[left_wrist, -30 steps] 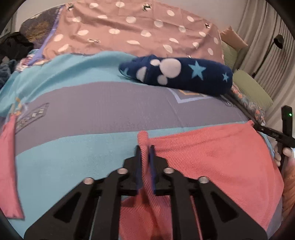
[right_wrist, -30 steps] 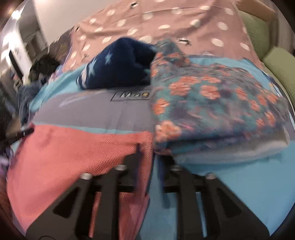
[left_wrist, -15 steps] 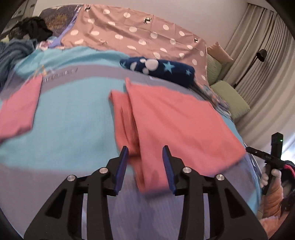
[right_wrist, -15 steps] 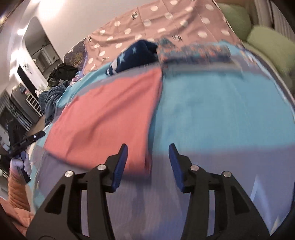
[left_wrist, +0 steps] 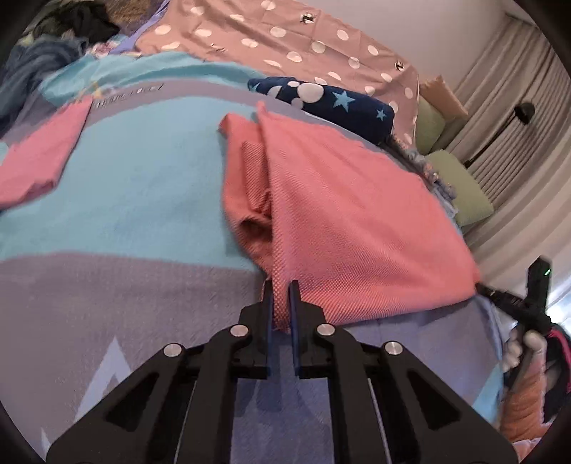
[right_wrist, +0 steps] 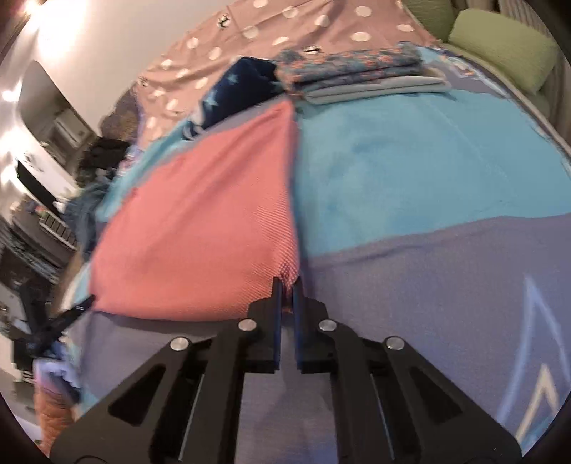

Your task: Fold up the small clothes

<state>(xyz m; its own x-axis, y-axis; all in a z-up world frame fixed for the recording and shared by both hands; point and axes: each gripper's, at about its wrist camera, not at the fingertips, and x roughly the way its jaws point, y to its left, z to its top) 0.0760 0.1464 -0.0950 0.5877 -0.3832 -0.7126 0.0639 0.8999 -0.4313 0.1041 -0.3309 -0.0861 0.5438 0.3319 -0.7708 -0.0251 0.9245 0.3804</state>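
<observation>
A coral-pink knit garment (left_wrist: 349,221) lies spread on the blue and grey bedspread (left_wrist: 135,200), with a folded flap along its left side. My left gripper (left_wrist: 280,285) is shut on its near left corner. In the right wrist view the same garment (right_wrist: 200,221) stretches away to the left, and my right gripper (right_wrist: 288,282) is shut on its near right corner. A gloved hand (left_wrist: 517,342) shows at the right edge of the left wrist view. The garment's underside is hidden.
A second pink piece (left_wrist: 39,157) lies at the far left. A navy star-patterned cloth (left_wrist: 328,100) lies behind the garment. A folded floral stack (right_wrist: 353,67) sits at the back right, green pillows (right_wrist: 499,53) beyond it. Dark clothes (left_wrist: 82,25) are piled at the back left.
Both grippers held the garment's far corners, then let go and drew back open. They have now shut on its near corners.
</observation>
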